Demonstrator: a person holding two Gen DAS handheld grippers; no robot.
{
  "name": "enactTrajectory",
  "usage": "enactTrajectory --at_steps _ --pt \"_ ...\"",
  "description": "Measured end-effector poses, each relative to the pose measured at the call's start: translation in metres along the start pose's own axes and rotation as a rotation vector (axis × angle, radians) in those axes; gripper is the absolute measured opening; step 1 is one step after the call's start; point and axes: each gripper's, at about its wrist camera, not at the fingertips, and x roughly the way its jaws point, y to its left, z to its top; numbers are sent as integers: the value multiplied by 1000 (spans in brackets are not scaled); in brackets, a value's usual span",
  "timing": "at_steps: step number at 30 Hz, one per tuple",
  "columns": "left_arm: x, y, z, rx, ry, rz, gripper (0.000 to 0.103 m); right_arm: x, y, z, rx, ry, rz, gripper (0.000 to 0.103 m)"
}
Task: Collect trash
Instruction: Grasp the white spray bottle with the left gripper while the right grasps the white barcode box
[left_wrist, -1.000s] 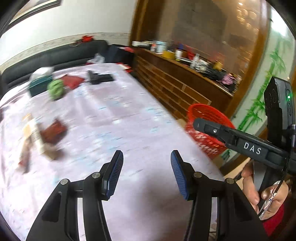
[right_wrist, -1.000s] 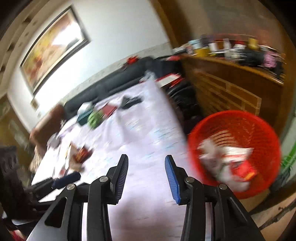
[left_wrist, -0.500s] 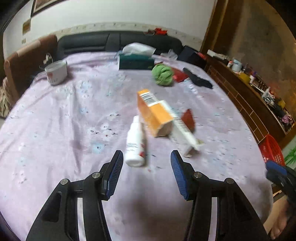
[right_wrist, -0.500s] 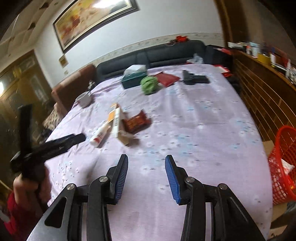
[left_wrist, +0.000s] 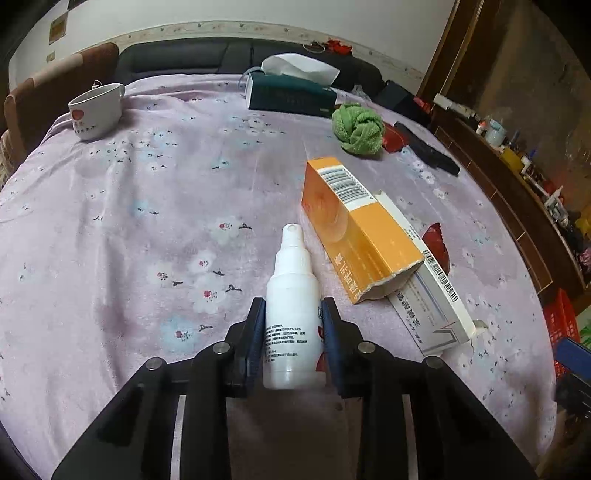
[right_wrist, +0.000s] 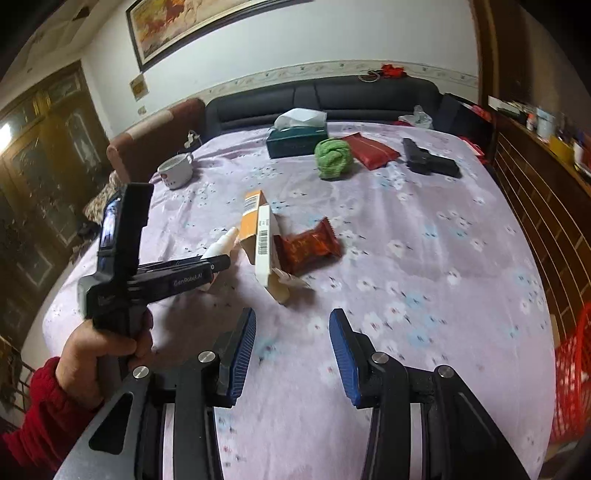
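Observation:
My left gripper (left_wrist: 293, 332) is shut on a white spray bottle (left_wrist: 291, 295) that lies on the purple flowered tablecloth (left_wrist: 129, 229); the left gripper also shows in the right wrist view (right_wrist: 218, 263). To the bottle's right lie an orange box (left_wrist: 354, 229), a white box (left_wrist: 432, 291) and a red snack wrapper (right_wrist: 308, 245). My right gripper (right_wrist: 291, 343) is open and empty above the cloth near the table's front. The red mesh basket (right_wrist: 572, 376) stands on the floor at the right.
A white mug (left_wrist: 98, 110), a teal tissue box (left_wrist: 291, 96), a green cloth ball (left_wrist: 357, 127), a red packet (right_wrist: 369, 150) and a black pistol-shaped object (right_wrist: 428, 159) lie further back. A dark sofa (right_wrist: 332, 99) lies beyond, a wooden sideboard (right_wrist: 546, 195) to the right.
Both grippers swung from the basket side back over the table. My left gripper moved forward to the spray bottle and closed on it. The right gripper stayed open.

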Motion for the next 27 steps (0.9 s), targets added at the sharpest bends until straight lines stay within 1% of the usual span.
enactTrajectory --at_steps 2,5,8,11,13,15,16,20,22,25,27 --pt "-2 4 1 -13 -21 -6 28 14 8 9 -29 9 2 45" --pt "-9 9 1 -25 -55 12 28 40 20 23 -71 21 -22 45" --pt "-9 8 0 -12 -60 31 28 69 27 35 -83 44 -34 43" --pt "-8 7 0 -6 -57 27 28 89 33 42 -110 53 -70 36" --pt "-9 6 1 -4 -64 30 28 100 36 43 -132 61 -101 22" --pt "-10 6 1 -1 -74 35 28 110 36 43 -133 71 -115 15" --pt "-11 5 1 -1 -79 33 28 113 36 42 -130 68 -114 14" --pt "-14 4 1 8 -98 49 28 110 33 38 -138 15 -113 14" --pt "-16 3 1 8 -113 57 28 104 31 36 -124 -36 -113 13" --pt "-17 2 1 12 -124 64 28 96 33 33 -143 -103 -157 13" --pt "-17 0 1 20 -123 65 28 91 31 33 -139 -128 -165 13"
